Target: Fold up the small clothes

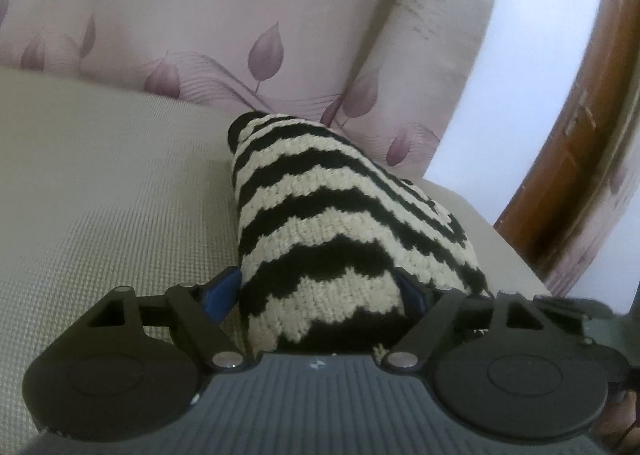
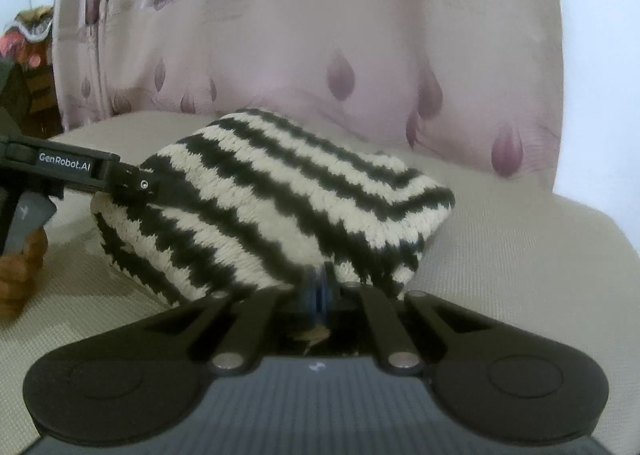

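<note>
A black-and-cream striped knitted garment [image 1: 320, 223] lies bunched on a beige seat cushion [image 1: 100, 195]. My left gripper [image 1: 320, 291] has its blue-padded jaws wide apart, with the thick knit filling the gap between them. In the right wrist view the same garment [image 2: 280, 207] sits just ahead. My right gripper [image 2: 318, 289] has its blue pads pressed together on the garment's near edge. The left gripper [image 2: 148, 183] shows there at the left, reaching into the knit's far-left end.
A pink cushion with purple leaf print [image 1: 200, 27] stands upright behind the garment and shows in the right wrist view [image 2: 320, 55] too. A brown wooden frame [image 1: 580, 135] curves at the right. Brown patterned items [image 2: 24, 55] sit at far left.
</note>
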Available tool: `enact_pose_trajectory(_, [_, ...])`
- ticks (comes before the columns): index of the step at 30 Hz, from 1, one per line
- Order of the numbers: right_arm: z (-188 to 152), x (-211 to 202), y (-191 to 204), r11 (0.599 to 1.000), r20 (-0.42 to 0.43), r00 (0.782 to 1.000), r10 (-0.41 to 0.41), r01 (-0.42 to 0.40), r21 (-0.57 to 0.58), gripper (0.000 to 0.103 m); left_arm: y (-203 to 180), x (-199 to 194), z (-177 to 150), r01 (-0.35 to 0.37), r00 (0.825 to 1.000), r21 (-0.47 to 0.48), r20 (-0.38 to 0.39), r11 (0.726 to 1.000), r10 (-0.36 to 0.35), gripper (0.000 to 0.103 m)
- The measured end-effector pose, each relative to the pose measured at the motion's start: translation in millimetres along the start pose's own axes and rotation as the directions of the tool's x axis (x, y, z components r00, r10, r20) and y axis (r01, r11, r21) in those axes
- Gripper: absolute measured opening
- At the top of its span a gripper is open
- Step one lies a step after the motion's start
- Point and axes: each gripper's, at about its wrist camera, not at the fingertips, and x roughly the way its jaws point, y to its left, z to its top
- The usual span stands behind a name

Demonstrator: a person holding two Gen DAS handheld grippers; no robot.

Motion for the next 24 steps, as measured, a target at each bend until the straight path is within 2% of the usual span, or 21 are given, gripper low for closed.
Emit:
enact_pose_trajectory(3, [-5.2,-7.3,-5.6,0.999,0.018,1.0,0.014,-0.015,0.038,0.003,-6.5,3.6,-2.8,-0.03,0.999,0.037,-0.014,0.999,0.031,0.086])
enact_pose_trajectory(6, [3.6,-10.6,-5.5,0.995,0.034,0.999,0.006,-0.009,0.095,0.004,-4.7,9.1,-1.9,-0.056,0.998,0.027,-0.035,0.998,0.057,0.094])
enact_pose_trajectory(10, [37.0,-24.0,3.7,0.994,0.141,0.99,-0.029,0.013,0.111,0.004,-3.6,10.4,-2.0,-0.069,0.997,0.022,-0.036,0.997,0.07,0.096])
enact_pose_trajectory(12, [56.8,-11.9,8.8,0.993,0.12,0.99,-0.08,0.07,0.092,0.005,-6.5,10.2,-2.5,-0.084,0.996,0.038,-0.03,0.996,0.086,0.097])
enact_pose_trajectory(14, [68.4,6.1,7.6,0.993,0.092,0.992,-0.085,0.077,0.092,0.005,-10.7,10.1,-3.2,-0.095,0.995,0.052,-0.026,0.994,0.097,0.097])
enact_pose_trajectory(16, [67.5,25.3,7.5,0.99,0.045,0.991,-0.125,0.122,0.07,0.005,-13.7,10.1,-3.9,-0.108,0.994,0.063,-0.02,0.992,0.11,0.098])
enact_pose_trajectory(18, [51.1,51.4,2.3,0.986,-0.07,0.988,-0.141,0.146,0.085,0.004,-15.5,10.4,-4.8,-0.119,0.993,0.079,-0.016,0.99,0.12,0.098])
enact_pose_trajectory(20, [30.0,49.6,2.4,0.983,0.016,0.987,-0.158,0.156,0.101,0.004,-17.9,11.6,-5.4,-0.128,0.991,0.098,-0.014,0.987,0.13,0.098])
enact_pose_trajectory(24, [28.9,47.7,7.9,0.979,0.03,0.982,-0.186,0.183,0.085,0.004,-16.6,11.9,-5.4,-0.133,0.991,0.104,-0.012,0.986,0.135,0.099])
